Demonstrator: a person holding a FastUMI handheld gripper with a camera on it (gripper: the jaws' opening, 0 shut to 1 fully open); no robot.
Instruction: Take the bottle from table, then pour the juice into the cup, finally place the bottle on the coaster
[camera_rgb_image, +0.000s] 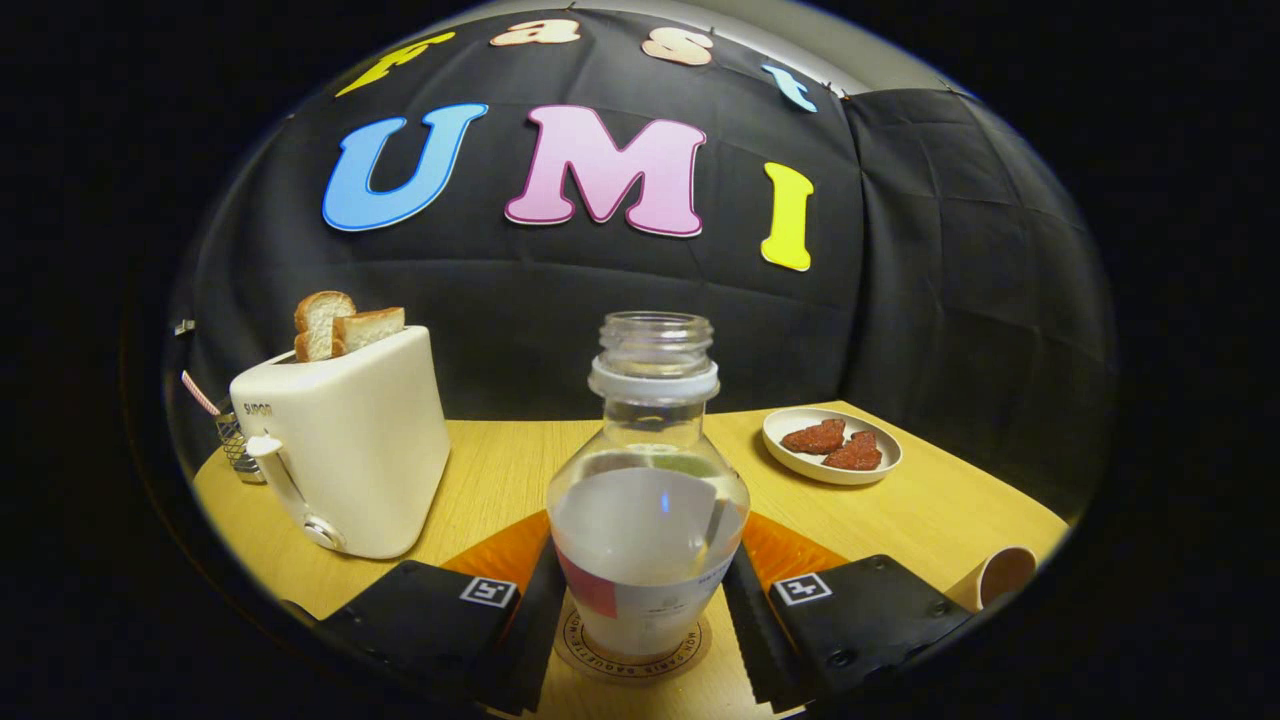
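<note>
The wooden table (930, 515) carries all. A white toaster (345, 450) holding bread slices (345, 325) stands left of the bottle (648, 500). The uncapped bottle stands upright on the coaster (632, 655), between the gripper (645, 615) fingers, which flank it; whether they press, I cannot tell. A plate (832, 445) sits behind-right of the bottle, the cup (995, 578) right.
</note>
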